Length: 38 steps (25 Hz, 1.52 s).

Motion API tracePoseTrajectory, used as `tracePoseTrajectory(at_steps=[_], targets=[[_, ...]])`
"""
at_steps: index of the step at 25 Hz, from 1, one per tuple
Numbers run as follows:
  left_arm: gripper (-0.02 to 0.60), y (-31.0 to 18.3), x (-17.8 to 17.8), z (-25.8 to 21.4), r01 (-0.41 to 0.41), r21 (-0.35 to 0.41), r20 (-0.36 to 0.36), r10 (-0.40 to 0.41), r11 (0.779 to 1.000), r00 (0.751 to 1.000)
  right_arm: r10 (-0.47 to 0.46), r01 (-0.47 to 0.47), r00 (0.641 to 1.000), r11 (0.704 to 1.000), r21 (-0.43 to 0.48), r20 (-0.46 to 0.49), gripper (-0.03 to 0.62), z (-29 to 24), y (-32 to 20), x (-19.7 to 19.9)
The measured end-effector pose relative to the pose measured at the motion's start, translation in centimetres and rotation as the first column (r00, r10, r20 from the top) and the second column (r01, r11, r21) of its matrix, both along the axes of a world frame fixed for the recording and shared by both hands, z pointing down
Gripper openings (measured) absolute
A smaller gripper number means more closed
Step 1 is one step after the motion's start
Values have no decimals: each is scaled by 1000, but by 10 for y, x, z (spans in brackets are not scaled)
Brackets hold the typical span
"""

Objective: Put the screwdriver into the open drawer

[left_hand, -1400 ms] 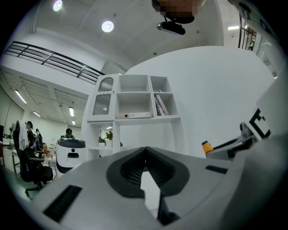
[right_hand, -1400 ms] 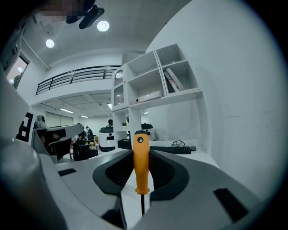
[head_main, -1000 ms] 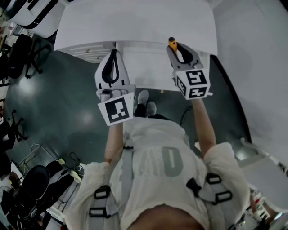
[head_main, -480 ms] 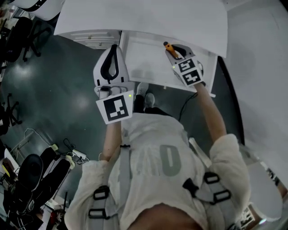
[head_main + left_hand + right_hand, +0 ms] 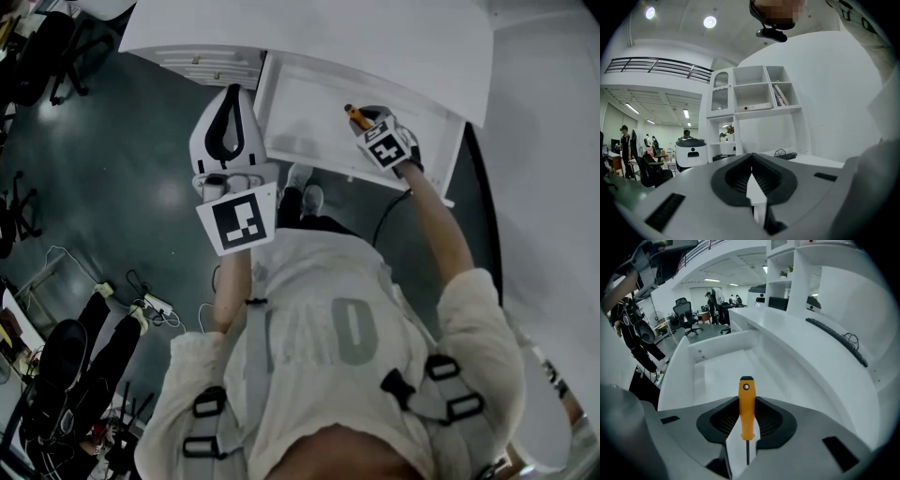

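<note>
**1. left gripper** point(image 5: 232, 94) point(image 5: 751, 161): just outside the drawer's left wall. Jaws are pressed together on nothing. It is best kept off the drawer.

**2. drawer** point(image 5: 309, 131) point(image 5: 717, 369): white, pulled open, floor bare.

**3. screwdriver** point(image 5: 354, 114) point(image 5: 746, 408): orange handle, above the drawer's right half, butt end pointing down into it.

**4. right gripper** point(image 5: 364, 120) point(image 5: 746, 397): over the drawer's right half, tilted steeply down, clamped on the handle.

**Handling:** lower the screwdriver inside the drawer walls, near the floor, before letting go. The round handle will probably roll or bounce if dropped from height.
</note>
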<state>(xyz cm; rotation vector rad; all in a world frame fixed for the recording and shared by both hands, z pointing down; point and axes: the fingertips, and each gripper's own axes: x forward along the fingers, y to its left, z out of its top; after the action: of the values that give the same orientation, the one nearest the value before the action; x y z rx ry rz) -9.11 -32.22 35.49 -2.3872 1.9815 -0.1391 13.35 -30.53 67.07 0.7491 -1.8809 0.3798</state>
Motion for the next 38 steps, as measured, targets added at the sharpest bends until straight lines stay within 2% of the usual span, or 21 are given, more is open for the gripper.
tracePoseTrajectory(at_steps=[8, 15, 24, 27, 32, 38], targets=[[6, 2, -10, 8, 15, -20, 11, -14, 1000, 1000, -52, 45, 996, 995, -90, -74, 101, 39, 13, 4], [6, 1, -15, 13, 19, -31, 19, -18, 999, 1000, -79, 64, 990, 990, -125, -118, 103, 58, 21, 6], [6, 2, -23, 16, 34, -36, 17, -33, 999, 999, -79, 67, 991, 992, -109, -112, 103, 59, 22, 7], [6, 1, -28, 16, 42, -38, 16, -41, 998, 999, -64, 52, 994, 990, -131, -90, 105, 58, 23, 6], [6, 2, -31, 17, 50, -37, 20, -49, 998, 999, -54, 43, 997, 980, -194, -49, 163, 60, 33, 5], [6, 2, -31, 12, 45, -27, 22, -45, 999, 999, -63, 52, 997, 978, -202, -49, 201, 59, 38, 6]])
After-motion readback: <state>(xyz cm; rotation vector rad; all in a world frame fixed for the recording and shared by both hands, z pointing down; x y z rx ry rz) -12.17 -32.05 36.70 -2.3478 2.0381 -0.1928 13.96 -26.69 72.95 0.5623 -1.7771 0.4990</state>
